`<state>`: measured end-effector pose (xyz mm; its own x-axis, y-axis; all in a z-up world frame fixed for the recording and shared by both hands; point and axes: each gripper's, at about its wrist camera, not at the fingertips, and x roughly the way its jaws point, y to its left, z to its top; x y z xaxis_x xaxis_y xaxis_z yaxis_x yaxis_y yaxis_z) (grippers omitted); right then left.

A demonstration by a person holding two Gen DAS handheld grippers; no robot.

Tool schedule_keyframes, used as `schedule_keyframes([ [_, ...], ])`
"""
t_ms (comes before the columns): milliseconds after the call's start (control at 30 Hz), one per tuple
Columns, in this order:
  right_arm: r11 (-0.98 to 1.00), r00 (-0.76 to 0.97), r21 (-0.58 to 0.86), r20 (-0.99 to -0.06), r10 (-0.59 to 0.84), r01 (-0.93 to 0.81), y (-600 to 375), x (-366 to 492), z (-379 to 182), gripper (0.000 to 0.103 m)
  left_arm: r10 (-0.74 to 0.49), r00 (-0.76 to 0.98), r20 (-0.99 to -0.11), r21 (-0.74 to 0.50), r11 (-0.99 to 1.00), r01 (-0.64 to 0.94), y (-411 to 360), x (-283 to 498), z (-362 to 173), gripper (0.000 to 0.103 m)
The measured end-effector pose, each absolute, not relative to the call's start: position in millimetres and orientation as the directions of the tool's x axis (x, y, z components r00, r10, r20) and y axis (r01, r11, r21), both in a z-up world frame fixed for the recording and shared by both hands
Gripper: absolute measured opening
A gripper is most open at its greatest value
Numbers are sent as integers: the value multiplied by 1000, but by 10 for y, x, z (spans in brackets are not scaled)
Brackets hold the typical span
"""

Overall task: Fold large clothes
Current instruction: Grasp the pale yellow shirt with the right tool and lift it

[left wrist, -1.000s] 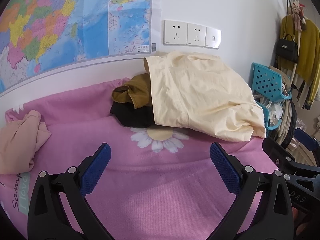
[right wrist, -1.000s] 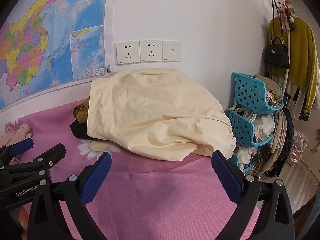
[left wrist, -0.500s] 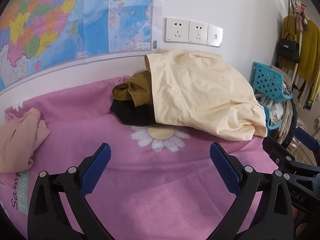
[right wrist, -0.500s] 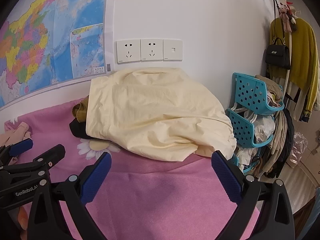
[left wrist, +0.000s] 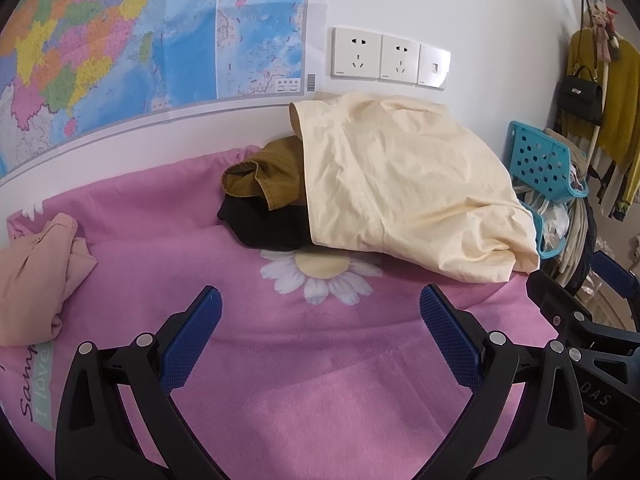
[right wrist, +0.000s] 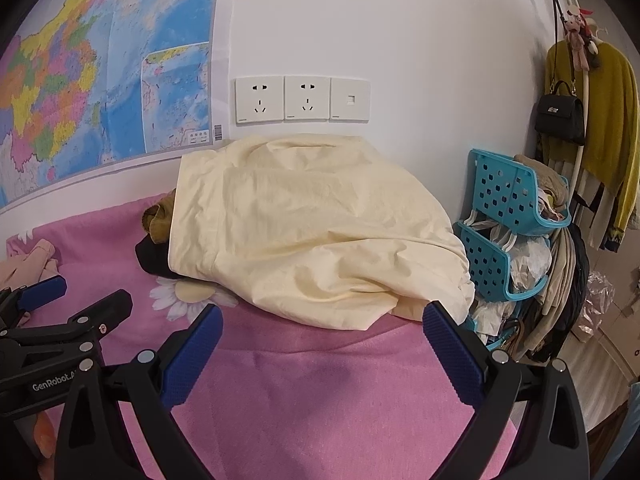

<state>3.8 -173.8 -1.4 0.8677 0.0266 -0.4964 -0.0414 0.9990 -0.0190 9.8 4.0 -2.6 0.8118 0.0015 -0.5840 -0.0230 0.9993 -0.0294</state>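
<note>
Pink terry bedding [left wrist: 304, 364] with a printed white daisy [left wrist: 322, 274] covers the bed, and both grippers hover above it with nothing between their blue pads. The left gripper [left wrist: 320, 334] has its jaws spread wide, gripping nothing, over bare pink cloth just in front of the daisy. The right gripper [right wrist: 322, 346] is likewise wide open and empty, its pad tips near the front hem of the cream garment [right wrist: 312, 232] but not touching it. In the right wrist view the left gripper's black frame shows at the lower left edge.

That cream garment is the largest piece of clothing here: it lies in a loose, wrinkled mound at the back of the bed, against the white wall below the wall sockets [right wrist: 302, 98], with its right end bunched at the bed's edge. It drapes over two smaller garments that stick out on its left side, an olive-brown garment [left wrist: 266, 174] on top of a black garment [left wrist: 264, 226]; the black one reaches the top petals of the daisy. A peach garment [left wrist: 38, 276] lies crumpled well apart, at the far left of the bed.

On the wall at upper left hangs a coloured map [left wrist: 132, 44]. Beside the bed on the right stand stacked teal baskets [right wrist: 506, 216] stuffed with bags and cloth, and beyond them a black handbag [right wrist: 560, 114] and a mustard sweater [right wrist: 608, 112] hang on a rack.
</note>
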Motion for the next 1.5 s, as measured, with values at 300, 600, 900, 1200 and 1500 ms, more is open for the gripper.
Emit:
schedule_keyframes([
  [300, 995, 851, -41, -523, 57, -91, -1637, 220, -125, 97, 25, 793, -609, -32, 998, -56, 152, 225, -108, 98],
  [600, 916, 818, -345, -574, -32, -206, -1024, 955, -555, 97, 106, 757, -644, -18, 988, -154, 537, 416, -269, 98],
  [900, 786, 860, -571, -499, -102, -238, -706, 1348, -942, 66, 154, 723, -674, 19, 981, -191, 810, 585, -388, 98],
  [1200, 881, 838, -315, -525, 146, -351, -1031, 1166, -305, 4, 185, 718, -671, 84, 981, -174, 897, 815, -419, 98],
  [1500, 936, 877, 35, -339, 340, -349, -1909, 1139, 874, 4, 57, 828, -558, 121, 993, 13, 605, 1242, 30, 98],
])
